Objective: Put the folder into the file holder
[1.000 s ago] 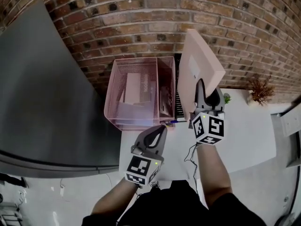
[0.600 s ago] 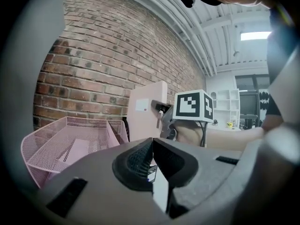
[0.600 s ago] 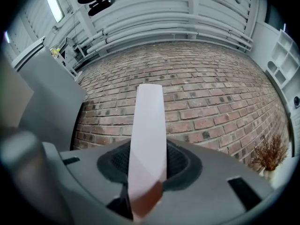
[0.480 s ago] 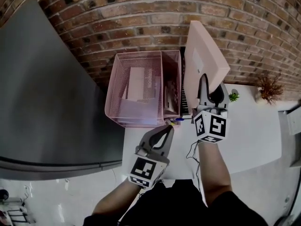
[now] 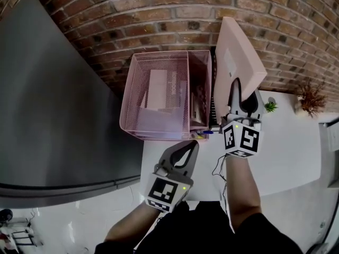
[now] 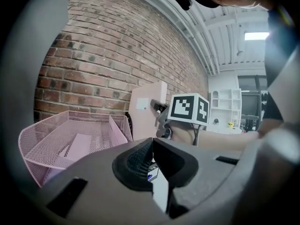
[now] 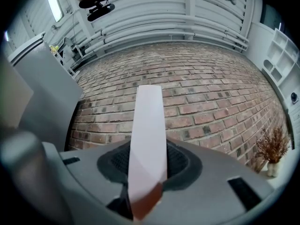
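Clamping the pale folder by its lower edge, your right gripper held it upright just right of the pink mesh file holder, outside it; your left gripper sat near the holder's front, jaws clenched together, empty.

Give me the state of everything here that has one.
left gripper: shut, empty.
right gripper: shut on the folder.
folder: held upright, right of the file holder, not in it.
file holder: standing against the brick wall, papers inside.
plant: upright.
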The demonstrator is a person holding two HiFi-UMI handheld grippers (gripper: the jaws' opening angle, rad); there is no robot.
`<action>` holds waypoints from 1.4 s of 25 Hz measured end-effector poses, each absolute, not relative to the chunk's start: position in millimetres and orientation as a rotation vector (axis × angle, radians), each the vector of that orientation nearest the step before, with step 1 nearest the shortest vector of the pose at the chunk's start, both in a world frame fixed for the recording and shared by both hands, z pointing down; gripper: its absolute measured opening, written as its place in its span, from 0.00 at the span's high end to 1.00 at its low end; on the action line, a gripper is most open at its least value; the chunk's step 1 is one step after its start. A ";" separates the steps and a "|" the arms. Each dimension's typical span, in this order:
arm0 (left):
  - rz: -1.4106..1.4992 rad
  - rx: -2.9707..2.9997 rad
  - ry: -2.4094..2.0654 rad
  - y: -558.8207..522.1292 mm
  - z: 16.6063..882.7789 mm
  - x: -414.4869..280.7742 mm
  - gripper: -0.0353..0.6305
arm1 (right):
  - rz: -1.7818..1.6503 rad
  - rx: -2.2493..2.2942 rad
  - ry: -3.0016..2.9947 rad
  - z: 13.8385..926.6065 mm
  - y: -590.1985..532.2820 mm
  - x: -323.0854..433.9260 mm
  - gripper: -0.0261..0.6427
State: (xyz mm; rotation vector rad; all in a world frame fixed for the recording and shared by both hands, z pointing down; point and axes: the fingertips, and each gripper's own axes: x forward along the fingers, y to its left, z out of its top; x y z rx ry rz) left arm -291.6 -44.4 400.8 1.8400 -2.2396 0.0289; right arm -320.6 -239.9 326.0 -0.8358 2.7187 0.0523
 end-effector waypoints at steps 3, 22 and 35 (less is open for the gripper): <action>0.021 1.841 -2.231 -47.4 403.9 -294.6 0.94 | 0.063 -0.836 2.711 329.9 -238.9 -323.6 0.74; -0.024 1.842 -2.174 -55.3 418.5 -298.4 0.94 | 0.090 -0.822 2.768 345.2 -236.9 -325.9 0.70; -0.037 1.933 -2.187 -66.8 392.9 -290.2 0.94 | 0.025 -0.724 3.176 358.6 -241.2 -344.7 0.59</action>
